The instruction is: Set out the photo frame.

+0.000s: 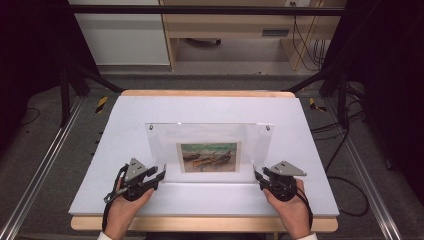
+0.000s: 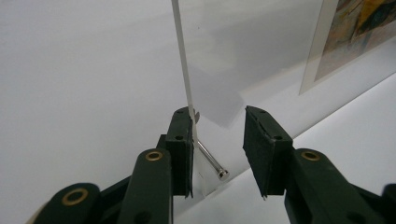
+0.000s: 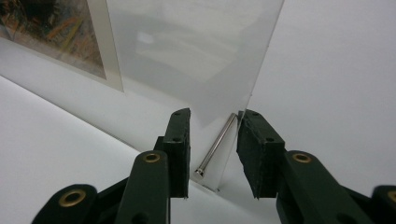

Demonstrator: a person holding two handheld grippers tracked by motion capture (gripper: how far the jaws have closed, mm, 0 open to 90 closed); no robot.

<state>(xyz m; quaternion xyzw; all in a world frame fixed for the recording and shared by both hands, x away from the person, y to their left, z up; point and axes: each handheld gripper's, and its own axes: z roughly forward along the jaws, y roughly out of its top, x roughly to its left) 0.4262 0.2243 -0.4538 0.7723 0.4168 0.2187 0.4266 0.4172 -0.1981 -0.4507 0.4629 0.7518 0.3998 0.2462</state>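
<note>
A white table bears a clear frame standing upright at its middle, a boat picture inside. The left gripper and right gripper, jaws parted, straddle its lower corners, each around a metal pin.

A lab-like recording bay; black frame posts, floor rails, loose cables, white-topped table
</note>
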